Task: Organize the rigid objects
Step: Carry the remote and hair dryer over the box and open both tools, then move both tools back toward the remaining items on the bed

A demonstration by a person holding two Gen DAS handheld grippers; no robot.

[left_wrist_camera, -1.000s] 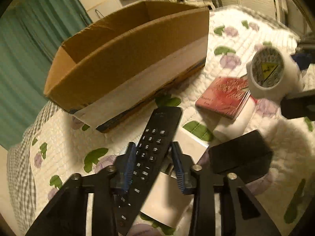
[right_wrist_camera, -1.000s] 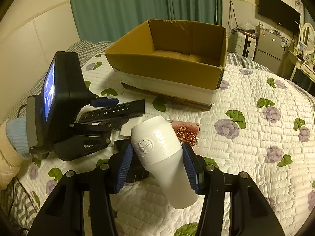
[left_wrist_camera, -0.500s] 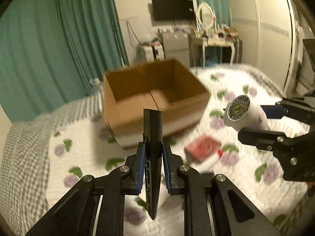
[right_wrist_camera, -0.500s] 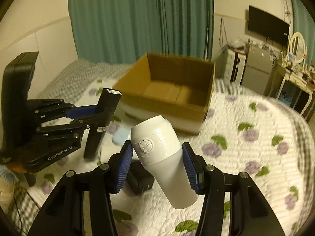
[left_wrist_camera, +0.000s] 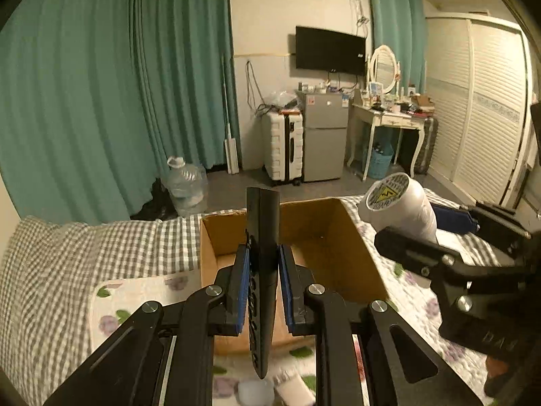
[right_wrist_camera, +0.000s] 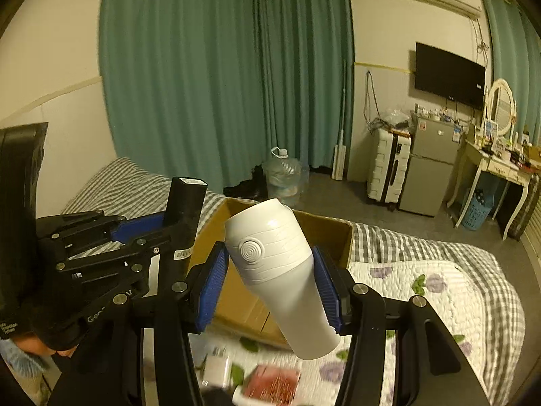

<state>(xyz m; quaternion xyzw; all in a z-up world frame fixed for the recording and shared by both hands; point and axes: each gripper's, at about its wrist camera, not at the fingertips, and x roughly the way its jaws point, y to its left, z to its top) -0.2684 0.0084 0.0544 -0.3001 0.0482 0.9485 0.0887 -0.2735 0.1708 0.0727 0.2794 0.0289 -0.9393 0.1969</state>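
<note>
Both held items have risen from the bed to above the cardboard box (left_wrist_camera: 324, 237). The left tongs (left_wrist_camera: 263, 282) clamp an upright black remote (left_wrist_camera: 262, 237); the right tongs (right_wrist_camera: 268, 287) clamp a tilted white bottle (right_wrist_camera: 280, 280). Both crowd one opening, so they may collide.

Blurry small things (right_wrist_camera: 216, 367) on the quilt, too fuzzy to name. Red box (right_wrist_camera: 274, 384) cut off at the bottom edge. Floor of the cardboard box (left_wrist_camera: 324, 237) mostly hidden behind the remote (left_wrist_camera: 262, 270). Tiny clutter on the white desk (right_wrist_camera: 500, 155), too small to tell.
</note>
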